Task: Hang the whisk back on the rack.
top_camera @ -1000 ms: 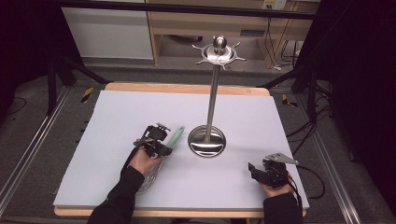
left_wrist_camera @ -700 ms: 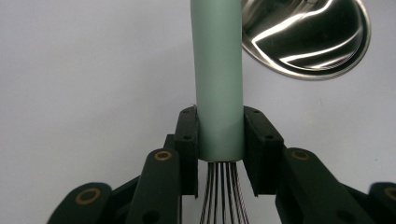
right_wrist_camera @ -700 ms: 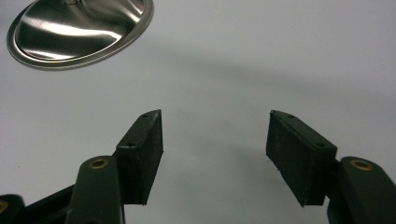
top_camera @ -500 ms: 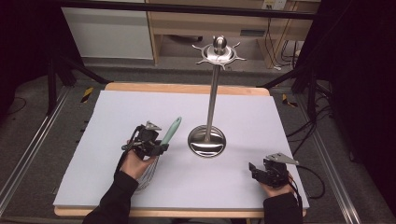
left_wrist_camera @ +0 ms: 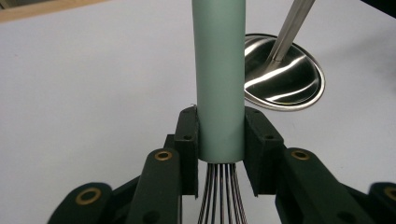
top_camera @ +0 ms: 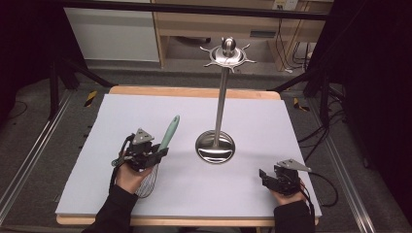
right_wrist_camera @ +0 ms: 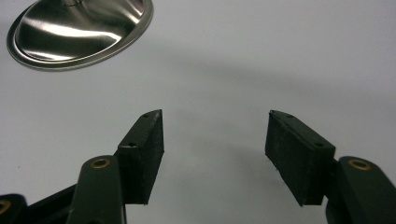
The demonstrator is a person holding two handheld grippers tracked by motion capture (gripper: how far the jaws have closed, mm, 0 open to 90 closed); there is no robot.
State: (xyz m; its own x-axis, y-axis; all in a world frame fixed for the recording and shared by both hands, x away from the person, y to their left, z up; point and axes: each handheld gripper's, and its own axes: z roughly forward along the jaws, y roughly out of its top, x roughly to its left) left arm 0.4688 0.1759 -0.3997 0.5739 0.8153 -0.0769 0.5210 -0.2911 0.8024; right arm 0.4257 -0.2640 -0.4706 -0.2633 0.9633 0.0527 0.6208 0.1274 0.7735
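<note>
Left tongs [left_wrist_camera: 219, 140] clamp the pale green handle of a whisk [top_camera: 166, 135] just above its wire loops, which hang toward the person; the handle's long axis points up and away, tilting right. Right tongs [right_wrist_camera: 215, 140] rest open and empty at the table's [top_camera: 252, 111] near right. The utensil stand [top_camera: 219, 97] rises right of the whisk, its hook ring high above the handle tip; the left hand is nearer.

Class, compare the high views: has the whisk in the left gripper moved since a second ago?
Yes. The whisk, clamped in the left gripper, has swung its green handle up and away from the utensil stand's base, towards the table's left side.
</note>
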